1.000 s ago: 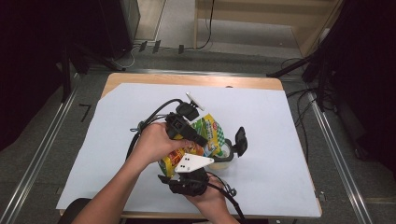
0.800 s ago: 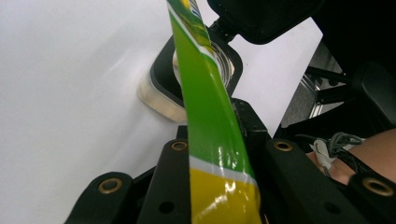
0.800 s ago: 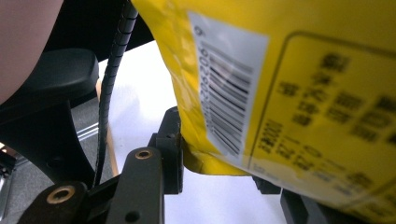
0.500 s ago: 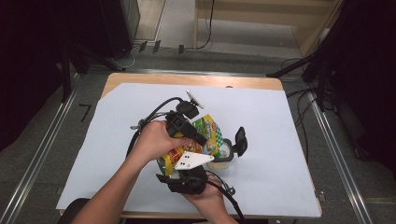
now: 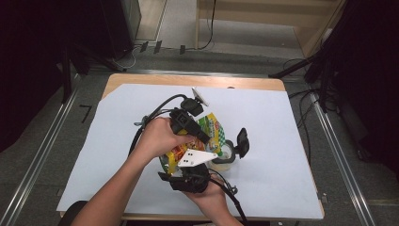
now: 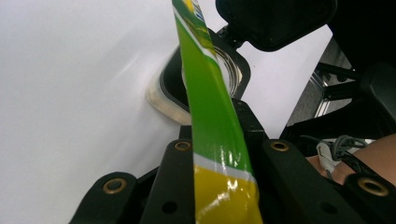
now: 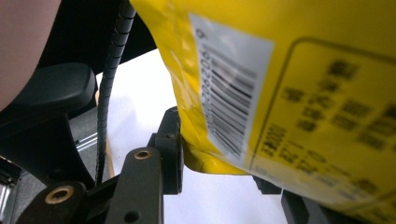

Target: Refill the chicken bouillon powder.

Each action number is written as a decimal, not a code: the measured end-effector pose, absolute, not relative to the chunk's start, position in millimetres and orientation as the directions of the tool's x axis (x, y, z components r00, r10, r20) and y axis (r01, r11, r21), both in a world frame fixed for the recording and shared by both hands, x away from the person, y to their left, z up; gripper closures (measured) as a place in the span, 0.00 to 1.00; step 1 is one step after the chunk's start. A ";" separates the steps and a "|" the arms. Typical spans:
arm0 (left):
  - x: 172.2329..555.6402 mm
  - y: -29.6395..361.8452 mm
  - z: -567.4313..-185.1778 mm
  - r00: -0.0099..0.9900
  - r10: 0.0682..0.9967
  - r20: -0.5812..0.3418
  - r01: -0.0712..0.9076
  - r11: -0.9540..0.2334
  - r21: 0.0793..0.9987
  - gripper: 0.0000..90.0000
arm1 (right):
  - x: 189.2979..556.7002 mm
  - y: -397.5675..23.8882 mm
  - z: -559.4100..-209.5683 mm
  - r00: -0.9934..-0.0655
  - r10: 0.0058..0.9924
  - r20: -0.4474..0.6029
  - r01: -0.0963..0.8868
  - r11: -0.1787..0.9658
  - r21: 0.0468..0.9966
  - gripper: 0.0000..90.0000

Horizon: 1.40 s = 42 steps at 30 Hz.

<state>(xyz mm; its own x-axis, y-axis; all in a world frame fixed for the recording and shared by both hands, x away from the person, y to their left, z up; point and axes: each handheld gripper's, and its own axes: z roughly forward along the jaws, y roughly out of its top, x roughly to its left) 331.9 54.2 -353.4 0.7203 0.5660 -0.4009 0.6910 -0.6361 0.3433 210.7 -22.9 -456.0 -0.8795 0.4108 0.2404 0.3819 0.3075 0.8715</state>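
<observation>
A yellow and green snack bag (image 5: 209, 132) is held up between both grippers over the white-covered table (image 5: 282, 122). My left gripper (image 5: 203, 136) comes in from the left and is shut on the bag's green edge (image 6: 210, 102). My right gripper (image 5: 195, 165) reaches up from the near edge, its jaws closed against the bag's yellow barcode side (image 7: 280, 93). Just right of the bag stands a clear jar (image 5: 227, 154) with its black flip lid (image 5: 242, 140) raised. In the left gripper view the bag's edge hangs over the jar's mouth (image 6: 233, 70).
Cables (image 5: 155, 110) loop off the left gripper across the sheet. The table's wooden far edge (image 5: 197, 81) shows beyond the sheet. Metal rails (image 5: 42, 155) and dark stands flank the table on both sides.
</observation>
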 end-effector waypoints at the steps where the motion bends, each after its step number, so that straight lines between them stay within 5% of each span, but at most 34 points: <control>1: 332.3 53.5 -353.1 0.720 0.568 -0.399 0.692 -0.637 0.340 0.92 | 211.3 -22.7 -455.9 -0.880 0.412 0.236 0.378 0.308 0.873 0.69; 42: 339.0 38.2 -345.1 0.724 0.579 -0.375 0.684 -0.674 0.280 0.90 | 214.8 -24.6 -450.2 -0.872 0.416 0.257 0.391 0.278 0.877 0.72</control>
<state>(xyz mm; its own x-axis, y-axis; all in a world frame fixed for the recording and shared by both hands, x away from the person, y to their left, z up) 339.0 38.2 -345.1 0.7242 0.5789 -0.3747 0.6836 -0.6740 0.2800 214.8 -24.6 -450.2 -0.8722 0.4162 0.2571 0.3912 0.2779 0.8774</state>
